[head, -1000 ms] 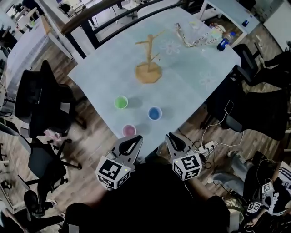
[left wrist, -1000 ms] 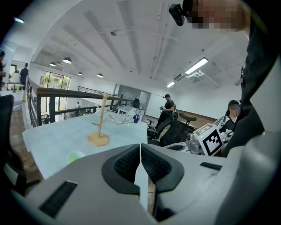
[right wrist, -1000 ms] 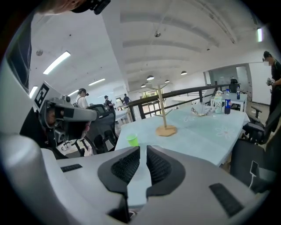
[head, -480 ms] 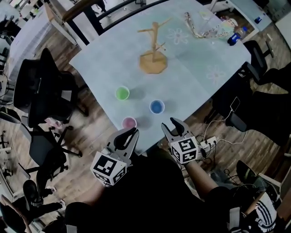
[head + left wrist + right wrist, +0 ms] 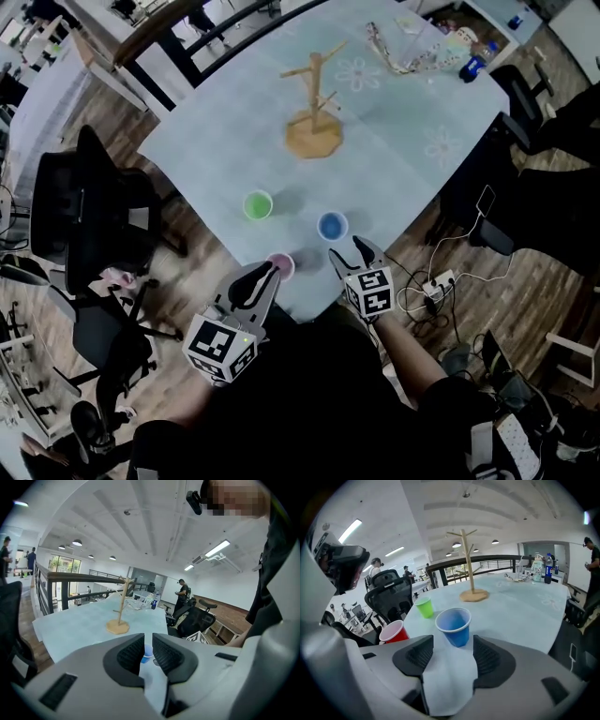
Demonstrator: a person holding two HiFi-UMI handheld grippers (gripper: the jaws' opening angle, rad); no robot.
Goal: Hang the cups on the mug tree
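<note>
- Progress check: basically nothing hung yet. The mug tree (image 5: 315,117) stands mid-desk with every peg bare.
- All three cups sit upright on the near part of the desk, well apart from the tree. The green cup (image 5: 258,204) is farthest in, then the blue cup (image 5: 332,226), and the red cup (image 5: 279,265) is right by the near edge.
- The right gripper (image 5: 453,652) has its jaws spread wide, and they've just been opening. It's lined up on the blue cup, which stands just past the tips, not touched. My guess is that's cup number one.
- The left gripper (image 5: 148,645) is empty. Its jaws are only a slit apart, though they've just been opening a little. It hovers near the red cup.
- So all three grabs and hangs are left to do.
- The room is an open office with a wood floor (image 5: 187,272), black office chairs (image 5: 84,202) around and a dark railing (image 5: 187,28) behind the desk.
- The desk (image 5: 394,122) has a pale blue top with faint flower prints and is mostly bare.
- On the far corner there's a blue bottle (image 5: 469,67) plus some clutter, maybe a strap or lanyard. It's too small to say for sure.
</note>
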